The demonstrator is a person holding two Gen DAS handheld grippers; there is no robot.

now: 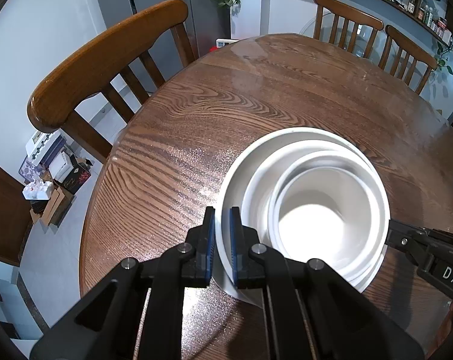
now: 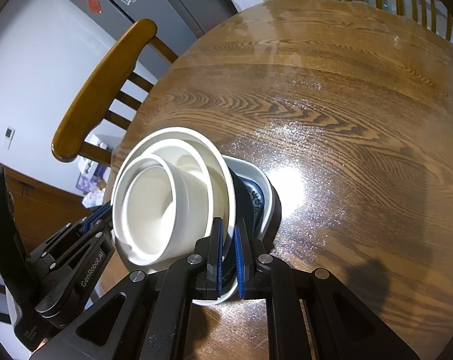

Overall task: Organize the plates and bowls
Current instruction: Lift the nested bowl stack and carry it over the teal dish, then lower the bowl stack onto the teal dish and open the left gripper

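Nearest in the left wrist view, the left gripper (image 1: 222, 241) is clamped tight on the near-left rim of the large white bowl (image 1: 250, 156), one blue pad outside the wall, one inside. No gap to speak of; it has the rim pinched. The bowl stack sits just ahead and to the right of those fingers, above the wooden table (image 1: 214, 96).

Over to the right wrist view, and the right gripper (image 2: 228, 250) is closed too, biting the stack's opposite edge. Its pads grip the white rim; the rim of the dish beneath seems to run between them as well (hard to tell which one the pads actually press). From this side the stack lies ahead and to the left.

So the key relation: the two grippers face each other across the stack, one on each side, the line between them running left to right through the middle of the bowls. Neither hand is nearer; they share the load.

Inside the large bowl nests a medium white bowl (image 2: 193, 162), and inside that a small white bowl (image 2: 154, 198), pushed towards one side rather than centred. Underneath, a white dish with a blue patterned centre (image 2: 256, 198) and something dark below it.

My judgement: any coming lift or carry depends on both hands rising level together, or the nested bowls slide.

Farther off, a wooden chair (image 1: 106, 60) stands at the table's far left edge.
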